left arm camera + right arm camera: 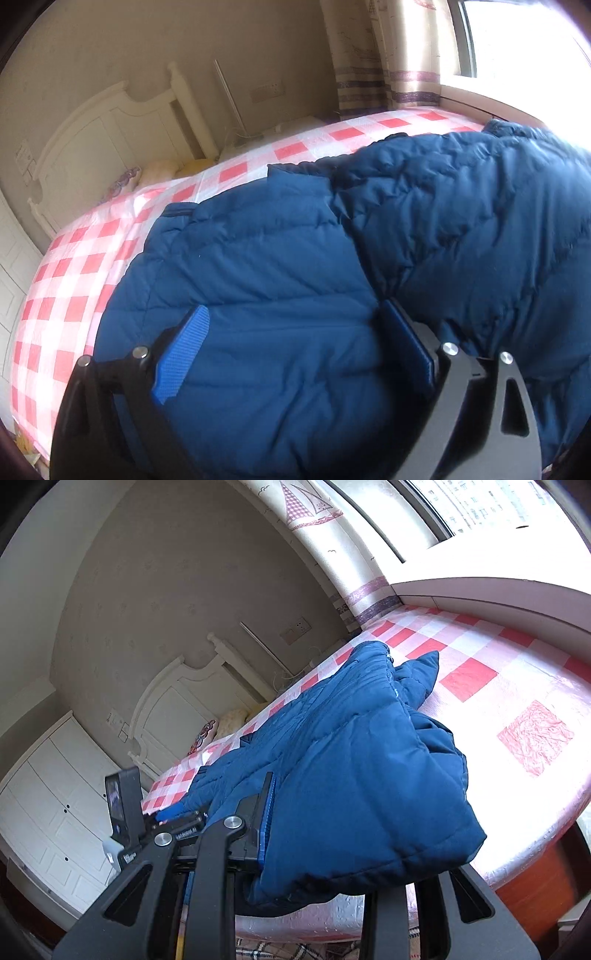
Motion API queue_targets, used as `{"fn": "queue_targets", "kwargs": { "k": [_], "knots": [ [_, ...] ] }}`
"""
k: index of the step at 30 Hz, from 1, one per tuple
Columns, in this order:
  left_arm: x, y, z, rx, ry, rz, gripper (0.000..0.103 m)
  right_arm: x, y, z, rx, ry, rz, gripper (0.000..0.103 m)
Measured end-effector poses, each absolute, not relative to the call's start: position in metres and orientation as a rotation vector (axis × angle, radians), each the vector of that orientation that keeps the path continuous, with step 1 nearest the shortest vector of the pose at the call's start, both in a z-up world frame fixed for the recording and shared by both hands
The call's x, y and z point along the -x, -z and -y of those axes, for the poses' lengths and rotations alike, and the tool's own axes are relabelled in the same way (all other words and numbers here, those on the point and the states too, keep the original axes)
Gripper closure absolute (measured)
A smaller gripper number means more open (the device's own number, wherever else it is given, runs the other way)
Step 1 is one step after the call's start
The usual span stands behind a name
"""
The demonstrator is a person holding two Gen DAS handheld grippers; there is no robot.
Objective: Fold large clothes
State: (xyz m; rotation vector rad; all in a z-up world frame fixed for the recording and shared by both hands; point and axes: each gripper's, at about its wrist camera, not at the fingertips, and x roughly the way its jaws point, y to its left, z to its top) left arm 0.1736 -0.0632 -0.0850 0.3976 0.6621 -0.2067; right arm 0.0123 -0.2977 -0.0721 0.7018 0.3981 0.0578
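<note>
A dark blue puffer jacket (pixel 332 240) lies across a bed with a red and white checked sheet (pixel 74 280). In the left wrist view my left gripper (pixel 297 350) is spread wide open over the jacket's near part. Its blue pads (pixel 184 350) stand either side of a bulge of fabric without pressing it. In the right wrist view my right gripper (pixel 299 812) is shut on the jacket (pixel 351 757) at its near edge. The cloth is lifted and drapes over the right finger, hiding it; only the left pad (pixel 267 812) shows.
A white headboard (pixel 110 147) and pillows (pixel 159 170) are at the far end of the bed. A curtain (pixel 369 66) and bright window (pixel 524 37) run along the far side. White wardrobe doors (pixel 55 794) stand to the left. The bed's near edge (pixel 517 856) drops to a patterned rug (pixel 295 949).
</note>
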Motion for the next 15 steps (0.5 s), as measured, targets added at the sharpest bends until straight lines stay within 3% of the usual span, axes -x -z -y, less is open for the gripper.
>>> {"fn": "queue_targets", "kwargs": {
  "k": [10,12,15],
  "knots": [
    [-0.14,0.084,0.021,-0.287,0.472,-0.712,0.014,-0.05,-0.011,0.207,-0.265,0.044,-0.331,0.074],
    [-0.132,0.075,-0.01,-0.227,0.585,-0.733,0.013,-0.065,-0.024,0.161,-0.077,0.065,-0.314,0.074],
    [-0.147,0.053,-0.095,0.072,0.585,-0.743,0.014,-0.089,-0.028,0.087,0.225,0.072,-0.29,0.074]
  ]
}}
